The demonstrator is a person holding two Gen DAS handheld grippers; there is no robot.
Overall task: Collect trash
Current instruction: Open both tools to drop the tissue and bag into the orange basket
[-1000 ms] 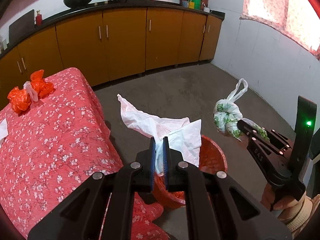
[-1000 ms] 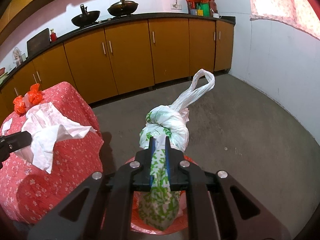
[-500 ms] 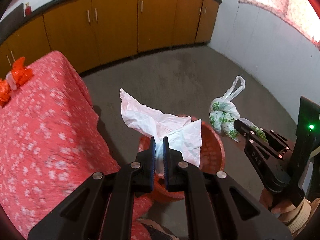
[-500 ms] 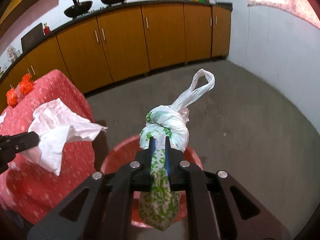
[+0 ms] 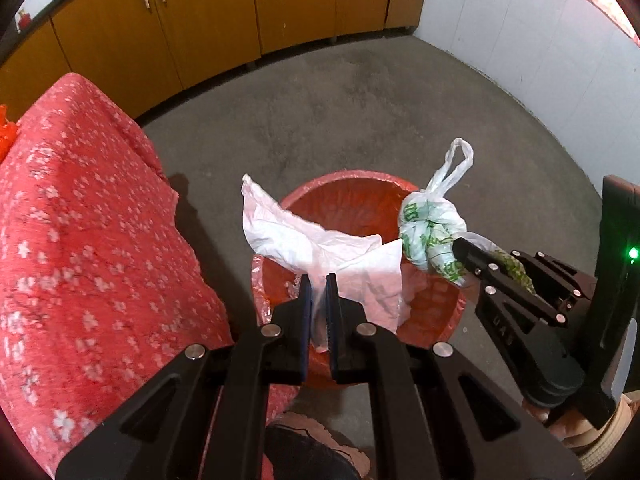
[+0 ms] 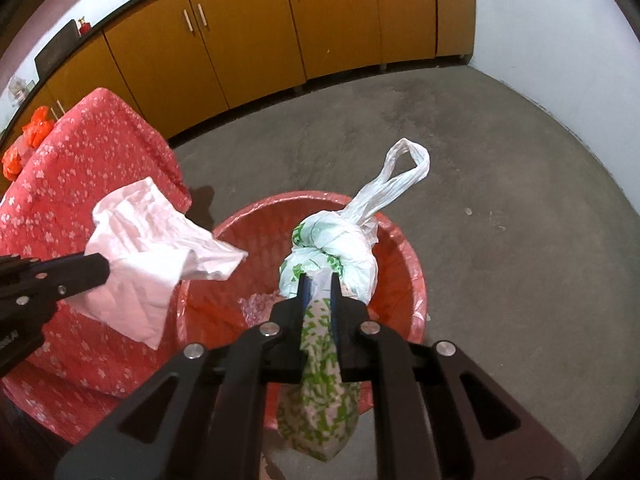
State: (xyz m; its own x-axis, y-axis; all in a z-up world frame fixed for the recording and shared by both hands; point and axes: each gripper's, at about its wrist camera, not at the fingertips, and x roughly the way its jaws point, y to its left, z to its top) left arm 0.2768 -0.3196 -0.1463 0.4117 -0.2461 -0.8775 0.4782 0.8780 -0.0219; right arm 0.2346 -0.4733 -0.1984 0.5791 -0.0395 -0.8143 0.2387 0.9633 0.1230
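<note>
The bin [image 5: 356, 196] stands on the floor [image 5: 360, 92] just right of the cloth-covered table [image 5: 80, 240], with the cabinets [image 5: 224, 12] behind. Over its opening hang two bags – the crumpled bag [image 5: 320, 252] at left, the knotted bag [image 5: 430, 236] at right – each clamped in a gripper

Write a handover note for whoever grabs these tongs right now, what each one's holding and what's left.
Left tongs: shut on a crumpled white plastic bag, held above the red-lined bin.
Right tongs: shut on a knotted green-print bag, also over the bin.
Done: both pieces picked up and brought to the bin; some clear plastic already lies inside.
Left: open both tongs to drop them in, then fetch the orange bags on the red floral tablecloth.
</note>
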